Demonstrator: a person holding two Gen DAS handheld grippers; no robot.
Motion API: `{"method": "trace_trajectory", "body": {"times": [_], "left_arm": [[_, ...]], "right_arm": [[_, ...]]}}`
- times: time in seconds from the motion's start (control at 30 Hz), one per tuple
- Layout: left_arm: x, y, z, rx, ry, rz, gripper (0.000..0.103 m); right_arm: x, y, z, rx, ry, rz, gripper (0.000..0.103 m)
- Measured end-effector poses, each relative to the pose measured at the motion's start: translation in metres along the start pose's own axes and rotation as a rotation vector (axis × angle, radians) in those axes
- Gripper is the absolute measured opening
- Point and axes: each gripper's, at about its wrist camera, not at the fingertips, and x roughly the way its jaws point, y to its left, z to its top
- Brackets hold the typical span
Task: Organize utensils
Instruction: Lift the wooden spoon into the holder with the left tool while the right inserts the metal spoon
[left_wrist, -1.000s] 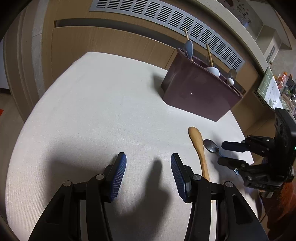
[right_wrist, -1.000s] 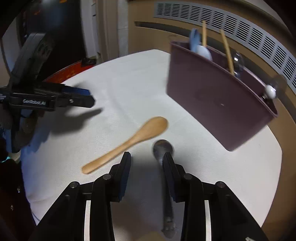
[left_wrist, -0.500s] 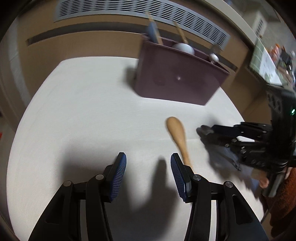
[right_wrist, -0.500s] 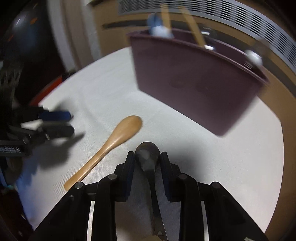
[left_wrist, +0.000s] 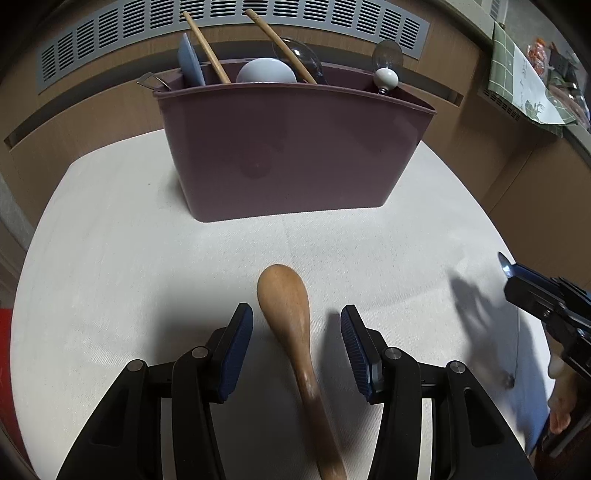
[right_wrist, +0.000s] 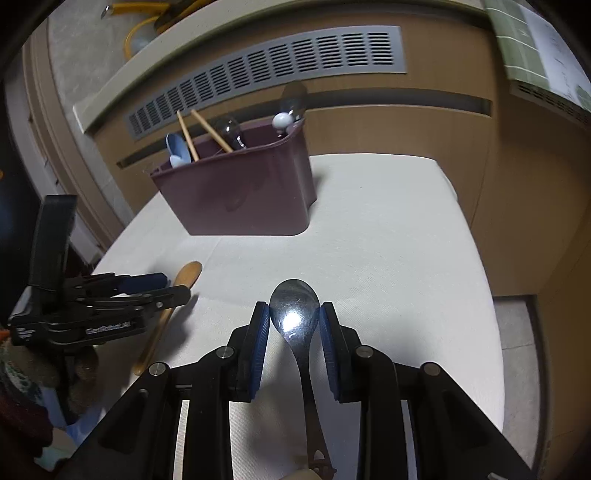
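Metal spoon (right_wrist: 294, 315): clamped at the bowl between the blue pads of the right tongs (right_wrist: 294, 332), bowl forward and face up, handle running back under the tongs; held above the counter (right_wrist: 388, 258).
Right tongs: had just been closing, now shut on the metal spoon; in the left wrist view seen at the right edge (left_wrist: 517, 277), spoon tip poking out in front.
Wooden spoon (left_wrist: 291, 332): lay flat on the counter, bowl toward the caddy, handle pointing back; sat between the pads of the left tongs (left_wrist: 297, 339) without touching either.
Left tongs: spread wide apart, straddling the wooden spoon, nothing gripped.
Caddy (left_wrist: 288, 147): maroon plastic, upright at the far side of the counter; held chopsticks (left_wrist: 207, 48), a white ladle (left_wrist: 266, 72), a blue scoop (left_wrist: 190, 62) and other utensils standing up.
Counter: covered in a pale cloth.
Behind: wooden panelling with a grey vent grille (right_wrist: 266, 70).
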Motion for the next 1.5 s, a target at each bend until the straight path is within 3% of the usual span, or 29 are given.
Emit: {"method": "trace_trajectory", "body": {"times": [0.33,0.4,0.43,0.5,0.67,0.87,1.13,1.17,1.23,1.4,1.5], "left_arm": [[0.018,-0.007,0.013,0.059,0.024,0.095,0.046],[0.019,-0.008,0.017,0.049,0.034,0.091,0.042],[0.019,-0.007,0.017,0.043,0.039,0.084,0.031],[0.012,-0.005,0.018,0.014,0.035,0.048,0.032],[-0.040,0.008,0.011,-0.080,-0.109,-0.053,0.031],[-0.094,0.013,0.003,-0.082,-0.246,-0.085,0.031],[-0.126,0.014,-0.008,-0.076,-0.311,-0.089,0.029],[-0.128,0.016,-0.009,-0.077,-0.315,-0.090,0.029],[-0.131,0.014,-0.010,-0.076,-0.323,-0.087,0.029],[-0.133,0.017,-0.011,-0.088,-0.324,-0.083,0.029],[-0.138,0.023,-0.013,-0.100,-0.338,-0.081,0.029]], "right_arm": [[-0.033,0.001,-0.007,-0.009,-0.075,-0.038,0.025],[-0.034,0.002,-0.007,-0.009,-0.078,-0.041,0.025],[-0.036,0.003,-0.007,-0.010,-0.083,-0.047,0.025],[-0.041,0.005,-0.008,-0.012,-0.098,-0.053,0.025],[-0.055,0.012,-0.006,-0.029,-0.129,-0.040,0.025],[-0.067,0.024,-0.004,-0.040,-0.156,-0.027,0.025],[-0.080,0.042,0.002,-0.091,-0.172,-0.052,0.025],[-0.080,0.043,0.003,-0.093,-0.173,-0.055,0.022],[-0.080,0.044,0.004,-0.101,-0.166,-0.063,0.000],[-0.079,0.046,0.004,-0.125,-0.156,-0.072,0.003],[-0.061,0.042,0.004,-0.128,-0.045,0.015,0.011]]}}
